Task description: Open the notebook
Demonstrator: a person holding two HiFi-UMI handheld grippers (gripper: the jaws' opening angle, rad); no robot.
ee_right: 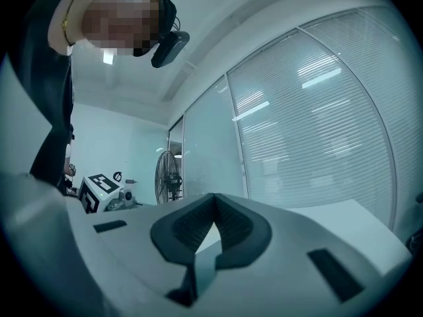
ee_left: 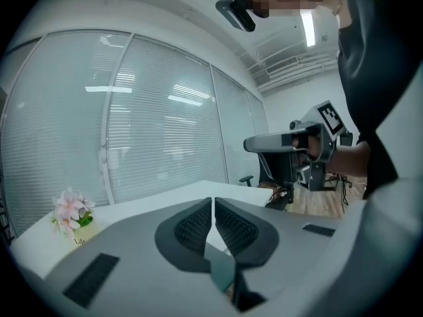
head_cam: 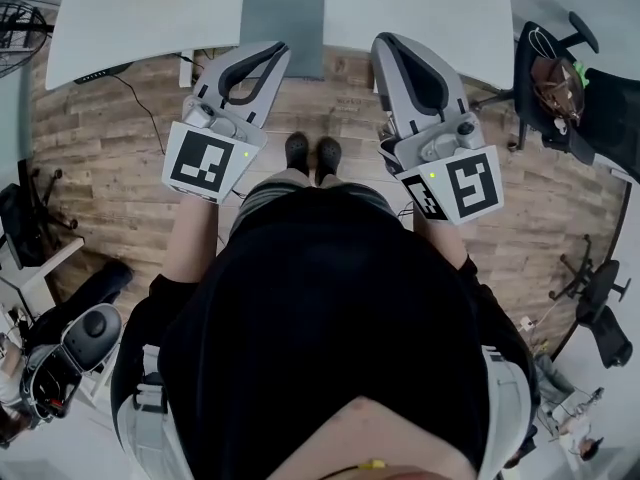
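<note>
Nearest, two black shoes (head_cam: 310,154) side by side on the wood floor (head_cam: 120,158), toes toward the table (head_cam: 150,28).

Just ahead of them, held up at either side, both grippers aimed at the table's near edge.

Left gripper (head_cam: 282,52): shut and empty. Ribbed pads (ee_left: 195,226) closed to a hairline slit, nothing between them. Seen from the head, tips over the near end of the notebook (head_cam: 283,13), toward its left side. Contact not to be judged.

Right gripper (head_cam: 381,42): also shut and empty. Tips met, only a small triangular gap lower down between the pads (ee_right: 192,227). Tips just right of the notebook's near right corner, apart from it.

Notebook: grey, closed, lying flat at the middle of the table's near edge. Long axis straight from near edge toward far edge, one short end facing the shoes. Near end seemingly jutting a little past the table's near edge. Spine side not to be told.

Farther off, pink flowers (ee_left: 69,210) toward the table's far left corner. Beyond the table's right end, a black office chair (head_cam: 560,78). Behind it all, white blinds (ee_left: 152,131) and a standing fan (ee_right: 168,177).
</note>
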